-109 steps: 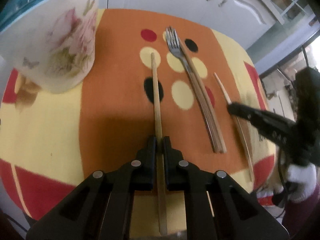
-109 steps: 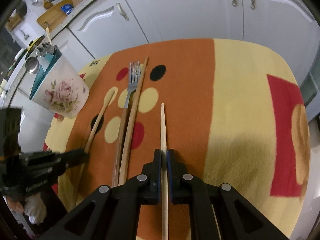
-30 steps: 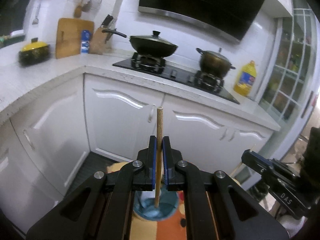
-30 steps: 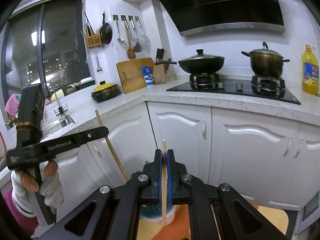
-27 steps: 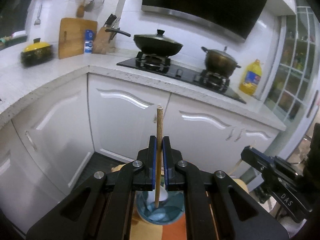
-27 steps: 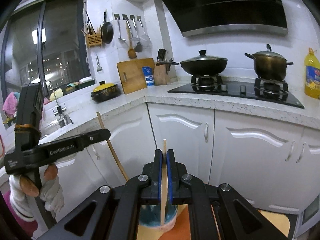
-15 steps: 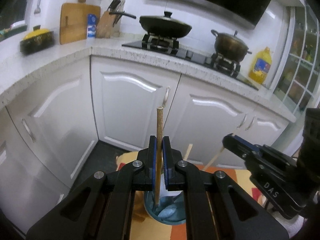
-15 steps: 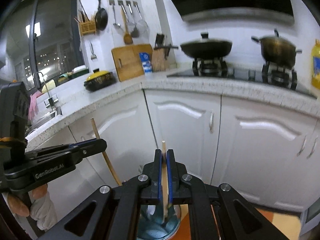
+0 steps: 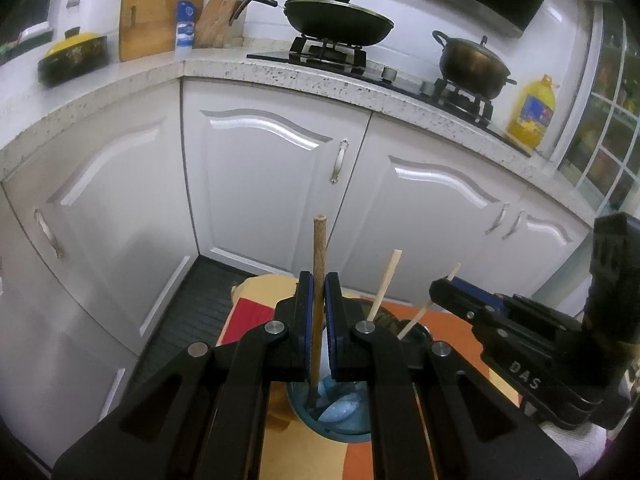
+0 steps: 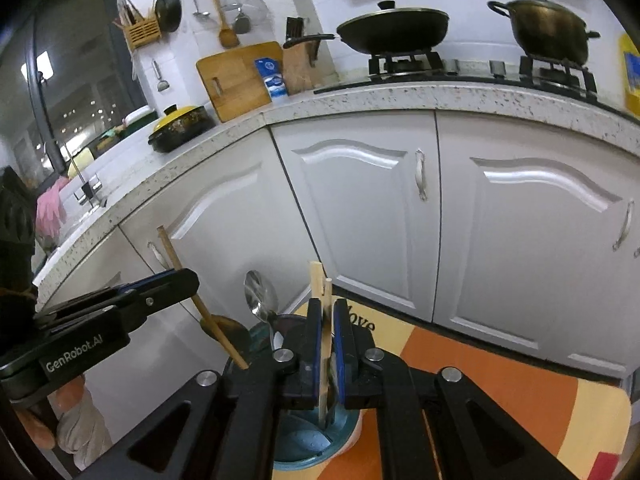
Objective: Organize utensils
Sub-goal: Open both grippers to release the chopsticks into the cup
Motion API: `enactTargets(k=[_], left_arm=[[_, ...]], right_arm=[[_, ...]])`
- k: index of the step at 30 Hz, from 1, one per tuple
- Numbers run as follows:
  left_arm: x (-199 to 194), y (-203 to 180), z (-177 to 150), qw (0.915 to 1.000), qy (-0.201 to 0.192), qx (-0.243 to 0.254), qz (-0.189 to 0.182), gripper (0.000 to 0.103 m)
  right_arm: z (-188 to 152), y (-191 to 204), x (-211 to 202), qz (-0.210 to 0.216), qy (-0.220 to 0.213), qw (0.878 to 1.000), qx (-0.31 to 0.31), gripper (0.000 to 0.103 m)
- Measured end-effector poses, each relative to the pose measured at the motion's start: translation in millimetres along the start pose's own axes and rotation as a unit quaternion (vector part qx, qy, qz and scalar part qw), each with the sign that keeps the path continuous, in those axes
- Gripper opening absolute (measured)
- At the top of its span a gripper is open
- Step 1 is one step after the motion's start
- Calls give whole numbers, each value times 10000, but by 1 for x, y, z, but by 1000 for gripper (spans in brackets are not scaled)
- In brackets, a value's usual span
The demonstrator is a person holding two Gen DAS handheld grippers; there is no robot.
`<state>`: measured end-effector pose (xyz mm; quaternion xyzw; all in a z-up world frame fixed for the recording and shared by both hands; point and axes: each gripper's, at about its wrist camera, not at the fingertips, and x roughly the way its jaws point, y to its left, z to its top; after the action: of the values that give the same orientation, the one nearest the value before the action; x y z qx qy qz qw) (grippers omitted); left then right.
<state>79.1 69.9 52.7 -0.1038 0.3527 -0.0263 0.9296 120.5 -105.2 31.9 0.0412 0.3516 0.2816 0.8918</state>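
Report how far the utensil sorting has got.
Done: a spoon and a pale chopstick already stand in the holder. In hand: the left hand-held gripper clamps a brown stick over it; the right hand-held gripper is opening around a chopstick. Left: releasing both; other utensils aren't visible.

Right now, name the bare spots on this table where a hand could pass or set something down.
Free: the orange-and-yellow cloth right of the teal-rimmed utensil holder, toward the white cabinets. Crowded: the holder's mouth, where the left gripper clamps a wooden stick, the right gripper is opening its jaws around a pale chopstick, and a steel spoon stands.
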Motion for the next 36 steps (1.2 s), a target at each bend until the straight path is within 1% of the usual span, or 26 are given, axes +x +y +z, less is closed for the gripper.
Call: enactTargets(k=[1,2,3,4,5,7,11,14,18,22,36], left_arm=[[0,1,0,10000,-3,-34,-22,5],[-1,2,0,10000,1,-68,-33,7],[-1,2,1,9999,3,-107,-30,9],[-2,3,0,9999,3,-135,-32,16],[-3,4,0,9999,5,-155,-39,26],[-8,4,-1,9998,-19,-205,-30,37],[-16,2,-5,9997,-79,-219,44,43],[-24,-2,-10,9997,-140,-178,105,44],[-33,-14,-19,9994,-242,-5,238,44],[-39,-26,-29,9992,-270,148,270,44],[-50,-72,-56,9981,-244,561,100,44]], right_arm=[[-1,-2,-3,-24,-13,10000,9,16],[-2,-4,-5,-33,-28,10000,16,23],[-2,-5,-7,-32,-45,10000,28,24],[-3,-6,-10,-26,-47,10000,42,24],[-5,-7,-12,-34,-34,10000,53,24],[-8,-10,-17,-54,-20,9999,85,24],[-16,-11,-26,-54,-4,9999,108,25],[-23,-8,-32,-103,15,9999,64,25],[-31,-6,-41,-205,15,9998,28,27],[-39,-3,-51,-329,10,9995,-20,28],[-63,-13,-88,-614,-31,9980,126,31]])
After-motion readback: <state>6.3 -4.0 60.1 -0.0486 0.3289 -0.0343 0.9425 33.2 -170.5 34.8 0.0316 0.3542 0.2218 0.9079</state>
